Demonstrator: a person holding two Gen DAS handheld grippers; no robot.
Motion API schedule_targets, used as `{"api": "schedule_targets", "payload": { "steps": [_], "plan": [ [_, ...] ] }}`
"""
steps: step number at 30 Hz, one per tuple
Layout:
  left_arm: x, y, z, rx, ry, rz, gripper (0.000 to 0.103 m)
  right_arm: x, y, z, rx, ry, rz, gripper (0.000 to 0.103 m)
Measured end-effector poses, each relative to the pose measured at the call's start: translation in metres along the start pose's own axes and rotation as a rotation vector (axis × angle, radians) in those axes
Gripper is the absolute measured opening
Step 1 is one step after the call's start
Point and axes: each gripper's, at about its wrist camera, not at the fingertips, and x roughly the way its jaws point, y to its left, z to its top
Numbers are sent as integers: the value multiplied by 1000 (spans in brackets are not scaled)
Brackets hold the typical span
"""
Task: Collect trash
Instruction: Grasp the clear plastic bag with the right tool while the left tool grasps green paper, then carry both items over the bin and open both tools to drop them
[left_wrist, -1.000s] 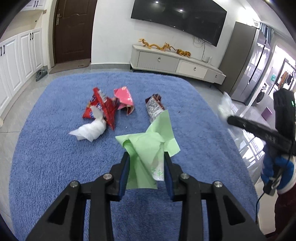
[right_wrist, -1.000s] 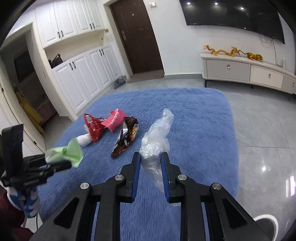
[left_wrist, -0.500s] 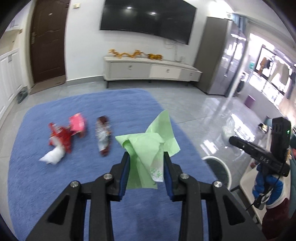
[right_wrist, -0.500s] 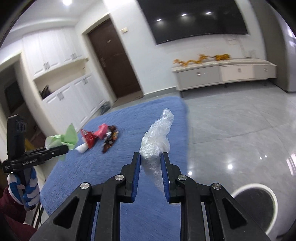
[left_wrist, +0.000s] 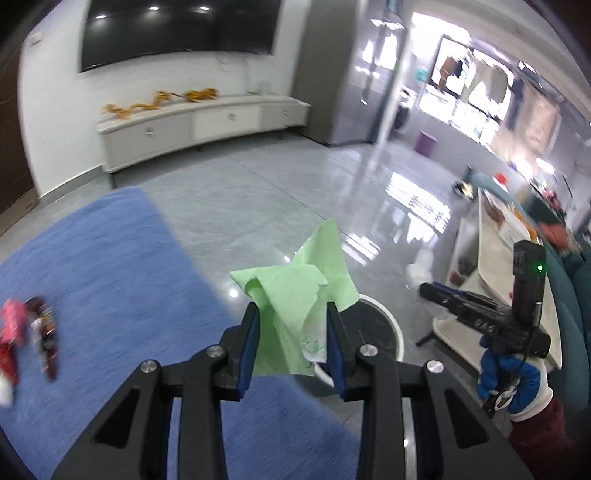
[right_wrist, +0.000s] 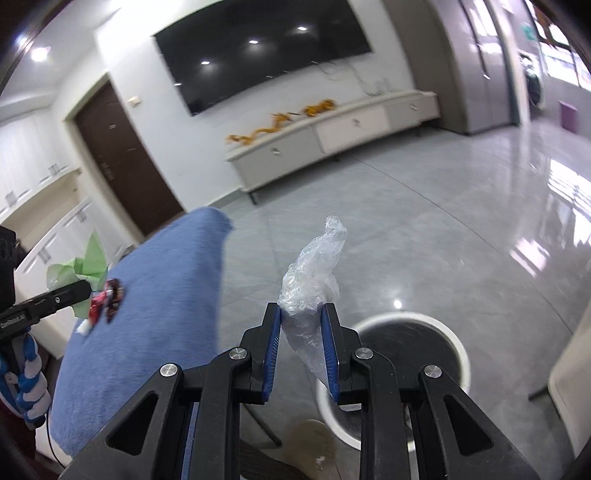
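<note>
Left gripper (left_wrist: 291, 345): jaws closed on a crumpled green paper (left_wrist: 295, 295), which fans out toward 12 o'clock. Right gripper (right_wrist: 301, 343): jaws pinch a twisted clear plastic bag (right_wrist: 314, 280) at its lower bunch. Both items look light, soft and easily crushed; the film is probably slippery, so a grip on the gathered bulk seems safest. A white-rimmed bin (right_wrist: 456, 341) lies at 4 o'clock beyond the right gripper. Further wrappers (left_wrist: 26, 334) rest on the blue rug (left_wrist: 110, 266) at 9 o'clock.

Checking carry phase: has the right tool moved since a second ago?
Yes. The right tool, gripping the clear plastic bag, swung right off the blue rug toward the white-rimmed bin.
</note>
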Motion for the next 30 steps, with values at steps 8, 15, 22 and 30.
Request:
{"api": "schedule_targets", "payload": {
  "steps": [8,15,22,30],
  "plan": [
    [100,-67,10,90,134,-64,32,37,-54,-26,129,83,-70,23],
    [160,-88,17,58,212,-100,44,58,-83,-41,191,131,-120,25],
    [182,-93,23,4,262,-165,53,69,-100,-51,246,156,-162,45],
    [162,-91,22,21,225,-153,54,51,-100,-50,250,132,-185,46]
  ]
}}
